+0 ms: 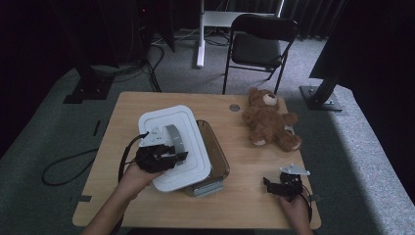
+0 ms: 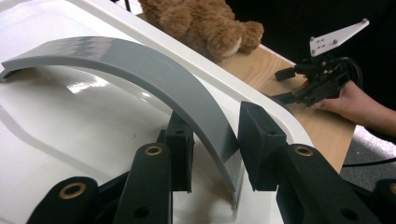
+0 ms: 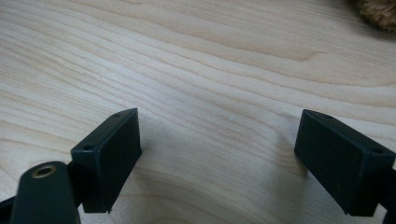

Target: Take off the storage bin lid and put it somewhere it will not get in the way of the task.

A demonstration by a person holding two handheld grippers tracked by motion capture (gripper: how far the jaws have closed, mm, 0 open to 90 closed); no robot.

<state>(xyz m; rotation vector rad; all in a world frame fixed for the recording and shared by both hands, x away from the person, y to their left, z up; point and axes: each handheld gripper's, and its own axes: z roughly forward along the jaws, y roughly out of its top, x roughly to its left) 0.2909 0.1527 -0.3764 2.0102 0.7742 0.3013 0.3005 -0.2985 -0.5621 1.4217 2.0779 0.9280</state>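
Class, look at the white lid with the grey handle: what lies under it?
Under the white lid sits a clear container, its right side and a grey clip sticking out. The lid covers the rest, so any contents cannot be seen.

**Gloss, grain and plush**

Glossy white plastic lid [image 2: 70, 112] catching glare, matt grey plastic handle [image 2: 154, 70] arching over it. Clear smoky plastic bin [image 1: 219, 156], pale grained wood table [image 3: 196, 60], fuzzy brown plush teddy bear [image 1: 268, 120].
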